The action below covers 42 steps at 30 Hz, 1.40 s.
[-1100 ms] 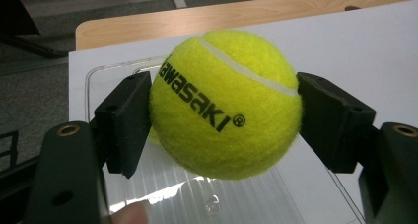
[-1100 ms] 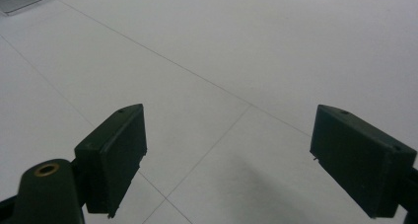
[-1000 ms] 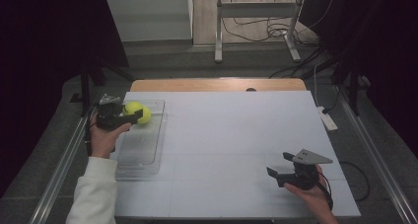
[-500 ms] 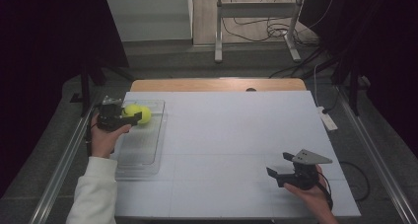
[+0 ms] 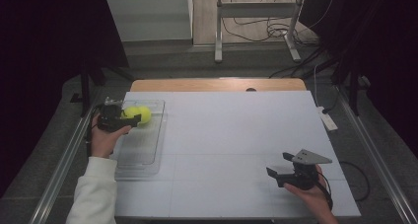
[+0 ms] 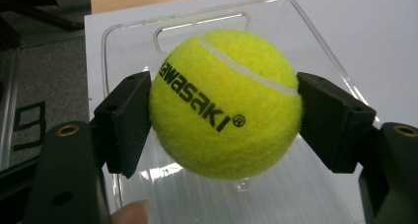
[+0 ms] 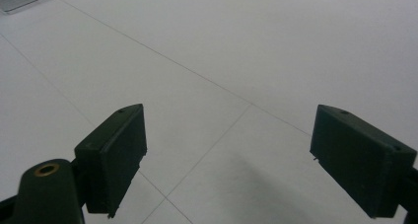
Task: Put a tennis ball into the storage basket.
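At the far left of the counter (image 5: 236, 135), the left gripper (image 5: 129, 120) has its jaws clamped on a yellow tennis ball (image 6: 226, 103), one black pad pressed to each side. In the high view the ball (image 5: 139, 114) is held over the far end of a clear plastic tray (image 5: 148, 150) that lies along the counter's left edge; whether the ball touches the tray floor can't be told. Black print on the ball reads "Kawasaki" with a registered mark after it, running diagonally, and a white seam curves across the top. No other writing is readable. In the left gripper view the tray (image 6: 315, 41) shows a cut-out handle slot at its far end and a ribbed clear floor; a fingertip (image 6: 130, 213) pokes in at the bottom edge. The left hand (image 5: 104, 137) comes out of a white sleeve (image 5: 91, 194).

The right gripper (image 5: 281, 166) sits near the front right of the counter, held in the right hand (image 5: 310, 194), with a grey three-cornered plate (image 5: 310, 157) on top. Its jaws stand wide apart with nothing between them, only bare surface below.

The counter is white with thin grid lines and a strip of light wood (image 5: 217, 84) along the far edge. A white power strip (image 5: 327, 119) lies just off its right side. Beyond are a grey floor, metal stand legs (image 5: 217, 31) and loose cables (image 5: 261, 29); the room is dark at both sides.
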### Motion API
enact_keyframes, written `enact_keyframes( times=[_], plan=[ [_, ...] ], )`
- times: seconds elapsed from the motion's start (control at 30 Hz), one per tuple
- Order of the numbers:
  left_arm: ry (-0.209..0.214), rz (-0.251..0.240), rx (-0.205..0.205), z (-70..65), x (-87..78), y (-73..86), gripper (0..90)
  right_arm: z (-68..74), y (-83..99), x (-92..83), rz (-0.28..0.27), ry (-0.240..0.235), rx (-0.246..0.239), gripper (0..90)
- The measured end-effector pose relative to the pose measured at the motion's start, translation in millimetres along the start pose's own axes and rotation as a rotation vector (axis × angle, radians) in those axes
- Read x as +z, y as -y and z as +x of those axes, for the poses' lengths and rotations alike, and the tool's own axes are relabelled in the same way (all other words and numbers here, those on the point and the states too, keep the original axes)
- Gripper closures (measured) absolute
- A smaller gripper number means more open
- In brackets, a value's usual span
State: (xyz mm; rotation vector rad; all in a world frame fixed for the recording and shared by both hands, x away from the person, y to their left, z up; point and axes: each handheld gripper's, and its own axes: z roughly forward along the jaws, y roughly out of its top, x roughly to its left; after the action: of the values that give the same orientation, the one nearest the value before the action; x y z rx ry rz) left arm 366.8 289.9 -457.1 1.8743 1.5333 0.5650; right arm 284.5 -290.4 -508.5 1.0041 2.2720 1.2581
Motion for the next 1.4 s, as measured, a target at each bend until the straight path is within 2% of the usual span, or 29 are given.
enact_keyframes(
  times=[0.37,1.13,1.4],
  plan=[
    [0.004,0.027,0.001,0.4,1.3,2.8,26.7,0.0,-0.1,-0.1,0.001,0.001,0.001,14.5],
    [-0.026,0.135,0.03,1.5,12.7,10.1,26.7,-0.3,-0.2,0.0,-0.001,0.0,0.0,14.5],
    [-0.02,0.169,0.034,1.8,17.7,12.4,26.7,-0.2,-0.2,-0.1,-0.001,0.0,0.0,14.5]
  ],
)
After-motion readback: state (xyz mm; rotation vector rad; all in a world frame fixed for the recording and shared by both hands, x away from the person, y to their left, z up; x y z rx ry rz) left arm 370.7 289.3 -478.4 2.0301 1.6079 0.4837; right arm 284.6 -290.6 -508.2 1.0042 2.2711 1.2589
